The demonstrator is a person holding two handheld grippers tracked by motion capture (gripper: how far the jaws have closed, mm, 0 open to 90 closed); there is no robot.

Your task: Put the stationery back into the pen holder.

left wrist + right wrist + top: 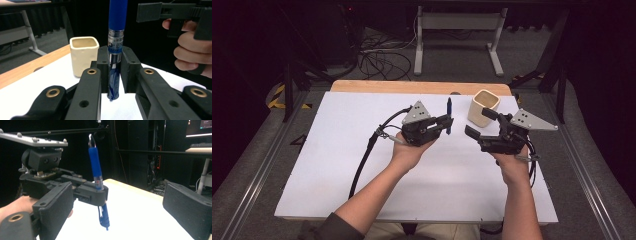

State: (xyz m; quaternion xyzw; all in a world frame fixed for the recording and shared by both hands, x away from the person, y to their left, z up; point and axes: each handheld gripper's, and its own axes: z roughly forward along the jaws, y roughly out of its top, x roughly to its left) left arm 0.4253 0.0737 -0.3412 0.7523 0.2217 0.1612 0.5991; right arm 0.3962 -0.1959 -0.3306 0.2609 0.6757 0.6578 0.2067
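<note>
From the high view, the left gripper [447, 123] is holding a blue pen [449, 107] upright above the white table [337, 150], near the middle of its far half. The pen is showing there as a thin dark stick rising past the fingertips. The right gripper [481, 125] is hovering just beside a cream square cup [484, 107] that is standing near the table's far edge, its fingers spread wide with nothing between them.

The left gripper view is giving what the high view cannot: its fingers [103, 62] are clamped on the blue pen [117, 22] around the clear printed section of the barrel, with the blue grip above and the tip hanging below, clear of the table. The cream cup [84, 56] is standing behind and to the left, well apart from the pen, and the other hand [190, 53] is appearing at the right edge.

The right gripper view is looking at the pen [96, 167] side-on, showing it slightly tilted, with a metal clip at the top. Its own fingers [56, 202] are standing far apart either side of the frame.
</note>
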